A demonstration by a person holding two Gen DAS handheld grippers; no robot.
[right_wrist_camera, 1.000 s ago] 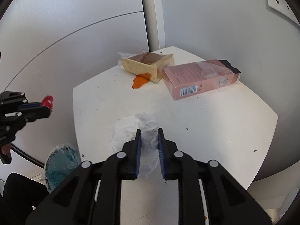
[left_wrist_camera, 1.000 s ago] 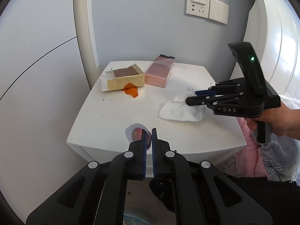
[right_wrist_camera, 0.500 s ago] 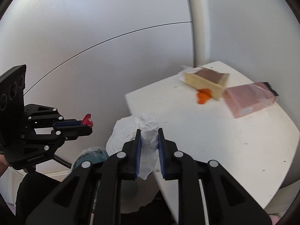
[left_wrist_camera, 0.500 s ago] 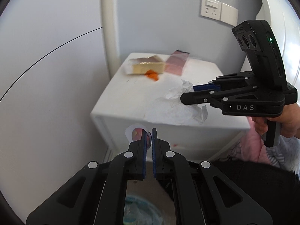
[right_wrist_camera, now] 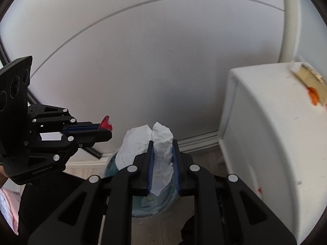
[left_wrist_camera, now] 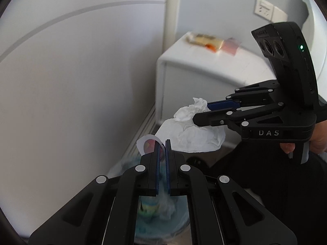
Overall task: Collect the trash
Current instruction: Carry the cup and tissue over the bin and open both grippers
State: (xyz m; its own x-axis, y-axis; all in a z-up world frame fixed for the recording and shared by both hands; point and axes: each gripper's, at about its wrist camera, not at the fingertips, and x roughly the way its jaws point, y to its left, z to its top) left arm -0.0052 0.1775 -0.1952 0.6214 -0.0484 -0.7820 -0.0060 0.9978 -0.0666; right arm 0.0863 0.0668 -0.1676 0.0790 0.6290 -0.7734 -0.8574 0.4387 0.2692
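Swung away from the white table (right_wrist_camera: 265,122) since a second ago, both hands, and down toward the floor. Now over the round bin with the blue-green bag (right_wrist_camera: 114,165), where before there was table top underneath.

Pinched tight in the left gripper (left_wrist_camera: 162,149): a small round white-and-red paper sticker (left_wrist_camera: 148,145), poking out past the tips. Squeezed shut on the soft crumpled white tissue (right_wrist_camera: 161,143) in the right gripper (right_wrist_camera: 162,145), with a big loose flap hanging out to the side. Both pieces of trash up in the air, just above the bin, not in it yet.

Further out on the table: a tan open box (left_wrist_camera: 204,38), an orange peel scrap (right_wrist_camera: 312,96) touching it, and a pink box (left_wrist_camera: 231,46) beside that. Still to be picked up.

Could go wrong in a few ways. Might let go too early and drop the tissue on the floor beside the bin, because the flap is wide and light and the bin mouth is small. Might have the sticker cling to the blue pad and not fall at all. Might bump the two grippers together, being so close over one bin. Better to drop one, then the other, right over the middle.
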